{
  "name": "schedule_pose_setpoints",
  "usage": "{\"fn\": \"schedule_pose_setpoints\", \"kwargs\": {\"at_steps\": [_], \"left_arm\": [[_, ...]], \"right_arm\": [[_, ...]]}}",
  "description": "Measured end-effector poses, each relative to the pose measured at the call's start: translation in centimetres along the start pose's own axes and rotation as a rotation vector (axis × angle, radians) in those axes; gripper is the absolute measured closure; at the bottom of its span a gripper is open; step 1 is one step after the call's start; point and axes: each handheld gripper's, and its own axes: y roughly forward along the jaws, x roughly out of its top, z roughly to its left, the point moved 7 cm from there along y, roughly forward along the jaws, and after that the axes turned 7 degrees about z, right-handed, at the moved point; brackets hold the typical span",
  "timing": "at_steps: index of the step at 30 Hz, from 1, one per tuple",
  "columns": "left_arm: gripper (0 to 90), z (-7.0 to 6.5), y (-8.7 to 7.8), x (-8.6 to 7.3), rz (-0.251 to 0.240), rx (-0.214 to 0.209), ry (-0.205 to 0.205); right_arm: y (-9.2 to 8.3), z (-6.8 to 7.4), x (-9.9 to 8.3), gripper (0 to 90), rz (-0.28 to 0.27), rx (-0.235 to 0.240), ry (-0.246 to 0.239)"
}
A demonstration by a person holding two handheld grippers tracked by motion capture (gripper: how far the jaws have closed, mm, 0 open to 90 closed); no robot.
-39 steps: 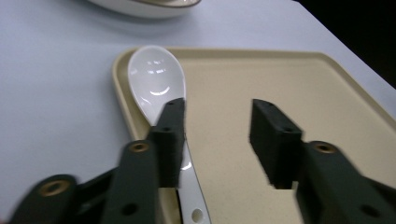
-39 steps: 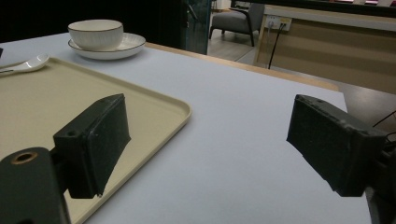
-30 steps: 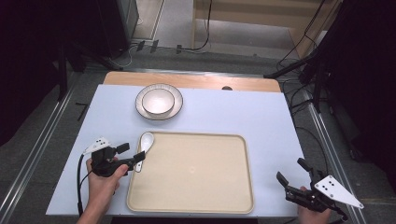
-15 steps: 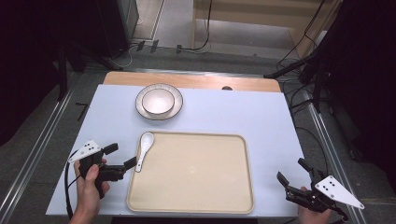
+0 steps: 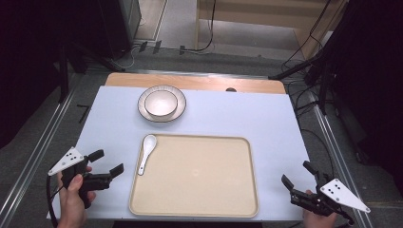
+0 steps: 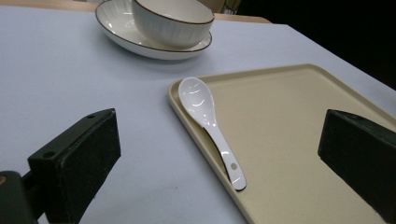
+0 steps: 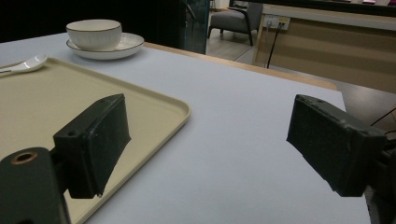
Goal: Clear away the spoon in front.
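Note:
A white ceramic spoon point(image 5: 146, 152) lies along the left rim of the beige tray point(image 5: 199, 185), its scoop toward the far side. My left gripper point(image 5: 108, 161) is held over the table just left of the tray. It is open, its jaws have just widened, and nothing is between them. In the left gripper view the spoon point(image 6: 210, 123) lies ahead, between and beyond the two black pads point(image 6: 84, 158). My right gripper point(image 5: 295, 173) stands open and empty near the table's front right corner, right of the tray.
A white bowl point(image 5: 161, 103) sits on a dark-rimmed plate point(image 5: 142, 108) at the back, left of centre. The pale blue table cover point(image 5: 247, 116) ends at a wooden strip at the far edge. Cables and stands lie on the floor around.
My left gripper has drawn back to the left, away from the spoon, which stays on the tray's rim. The right gripper has not moved.

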Motion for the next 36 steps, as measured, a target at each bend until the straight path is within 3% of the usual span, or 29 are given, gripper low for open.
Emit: {"fn": "schedule_pose_setpoints", "kwargs": {"at_steps": [10, 20, 36], "left_arm": [[0.0, 0.9, -2.0, -0.7, -0.013, 0.03, 0.007], [0.0, 0.7, -3.2, -0.5, -0.051, 0.03, 0.059], [0.0, 1.8, -3.9, -0.6, -0.065, 0.045, 0.019]], "right_arm": [[-0.1, 0.0, 0.1, 13.1, -0.003, -0.004, 0.006], [-0.3, -0.3, 0.2, 13.1, -0.011, -0.01, 0.004], [-0.6, -0.5, 0.3, 13.1, -0.024, -0.021, 0.01]]}}
